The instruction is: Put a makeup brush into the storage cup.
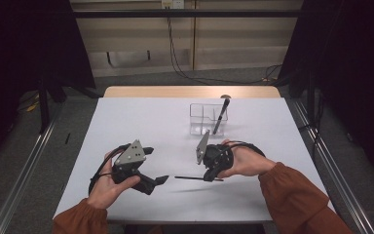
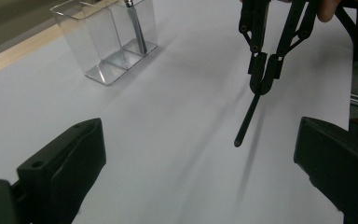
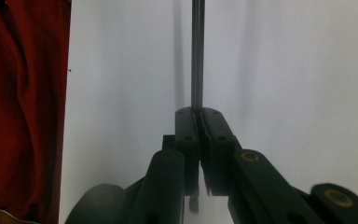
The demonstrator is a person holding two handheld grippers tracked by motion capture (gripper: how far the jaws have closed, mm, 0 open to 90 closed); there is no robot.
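Note:
My right gripper (image 1: pixel 208 177) is shut on a thin dark pen (image 1: pixel 190 178), which sticks out to the left just above the white table (image 1: pixel 141 122). The right gripper view shows the pads (image 3: pixel 189 122) pinching the pen (image 3: pixel 197 56) near one end. In the left gripper view that right gripper (image 2: pixel 263 79) hangs ahead with the pen (image 2: pixel 247 121) pointing down toward me. My left gripper (image 1: pixel 157 165) stands open at the table's front left, its jaws (image 2: pixel 200 177) wide apart with nothing between them. A clear two-compartment holder (image 1: pixel 202 119) stands behind, with a second pen (image 1: pixel 221 114) leaning in its right compartment.
The holder (image 2: pixel 105 42) and its pen (image 2: pixel 135 28) sit at the far left of the left gripper view. A red sleeve (image 3: pixel 23 116) lies along the left edge of the right gripper view. Metal rails (image 1: pixel 24 175) flank the table; cables (image 1: pixel 185 68) hang behind it.

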